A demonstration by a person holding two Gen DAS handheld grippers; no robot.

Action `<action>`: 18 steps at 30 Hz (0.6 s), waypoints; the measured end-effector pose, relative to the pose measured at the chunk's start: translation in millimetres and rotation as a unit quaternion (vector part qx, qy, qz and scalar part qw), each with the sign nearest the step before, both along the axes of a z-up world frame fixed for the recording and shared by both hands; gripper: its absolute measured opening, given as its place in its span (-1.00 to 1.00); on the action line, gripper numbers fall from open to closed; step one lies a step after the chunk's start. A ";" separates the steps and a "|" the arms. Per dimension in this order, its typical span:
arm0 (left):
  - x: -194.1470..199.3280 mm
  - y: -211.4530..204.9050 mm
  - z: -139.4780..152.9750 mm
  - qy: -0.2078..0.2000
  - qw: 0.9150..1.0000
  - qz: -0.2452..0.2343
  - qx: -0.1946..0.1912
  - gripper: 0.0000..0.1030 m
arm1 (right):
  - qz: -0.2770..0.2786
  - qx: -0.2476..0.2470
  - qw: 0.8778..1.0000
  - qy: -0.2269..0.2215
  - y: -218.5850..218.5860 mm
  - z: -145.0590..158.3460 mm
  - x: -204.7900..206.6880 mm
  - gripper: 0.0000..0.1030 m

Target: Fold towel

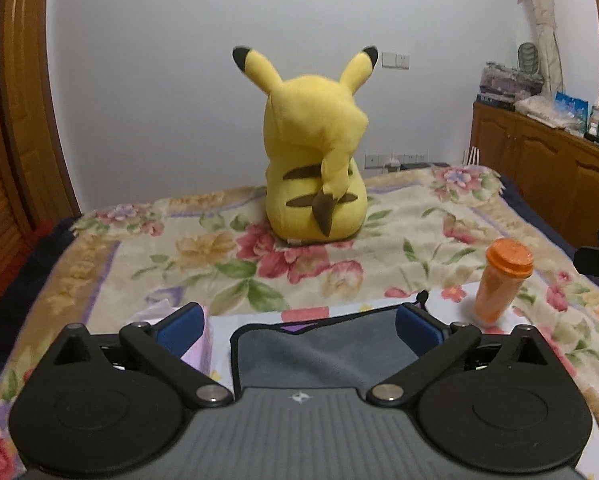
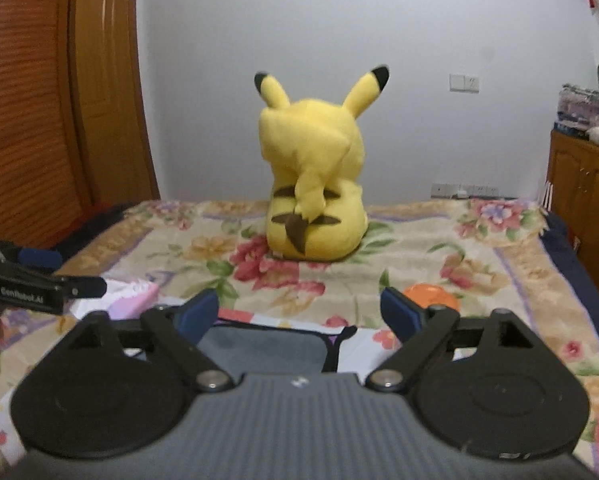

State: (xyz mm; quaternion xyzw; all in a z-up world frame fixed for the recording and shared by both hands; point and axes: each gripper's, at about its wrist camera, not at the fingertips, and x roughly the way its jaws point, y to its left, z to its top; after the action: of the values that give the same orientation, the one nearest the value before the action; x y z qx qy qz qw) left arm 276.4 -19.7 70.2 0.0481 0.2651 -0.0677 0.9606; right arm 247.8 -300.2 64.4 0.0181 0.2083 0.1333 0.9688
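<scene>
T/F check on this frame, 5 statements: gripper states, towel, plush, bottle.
1. Both grippers are open. True: left gripper and right gripper each show their blue pads spread apart, holding nothing.
2. The grey towel lies under the grippers on the bed. True.
3. The yellow plush faces the cameras. False: its back and tail show; it faces the wall.
4. The orange bottle lies on its side with the cap off. False: it stands roughly upright, capped.
5. The bottle rests on the grey towel. False: it stands beside it, to the right, on the floral blanket.
</scene>
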 end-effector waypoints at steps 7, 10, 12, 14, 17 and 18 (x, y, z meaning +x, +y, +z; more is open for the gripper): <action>-43.4 -6.5 28.8 -0.014 1.000 -0.004 -0.007 0.94 | -0.008 0.010 1.000 -0.011 -4.9 17.7 -33.7 0.95; -63.3 -9.6 37.8 -0.022 1.000 -0.009 -0.005 0.94 | -0.007 0.012 1.000 -0.012 -4.9 21.7 -47.4 1.00; -75.0 -11.7 41.8 -0.024 1.000 -0.011 -0.005 0.94 | -0.007 0.009 1.000 -0.014 -3.6 23.9 -56.6 1.00; -85.6 -13.2 44.7 -0.024 1.000 -0.011 -0.003 0.94 | -0.007 0.009 1.000 -0.016 -3.1 25.8 -65.2 1.00; -100.5 -13.7 45.7 -0.021 1.000 -0.011 -0.006 0.94 | -0.011 0.012 1.000 -0.017 -4.3 26.6 -77.2 1.00; -104.0 -13.3 45.6 -0.018 1.000 -0.011 -0.009 0.94 | -0.013 0.016 1.000 -0.017 -5.0 26.2 -80.9 1.00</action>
State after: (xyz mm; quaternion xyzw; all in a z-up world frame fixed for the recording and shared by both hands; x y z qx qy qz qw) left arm 172.4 -33.0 115.8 0.0437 0.2468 -0.0799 0.9648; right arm 166.9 -305.2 90.7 0.0338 0.1892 0.1239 0.9735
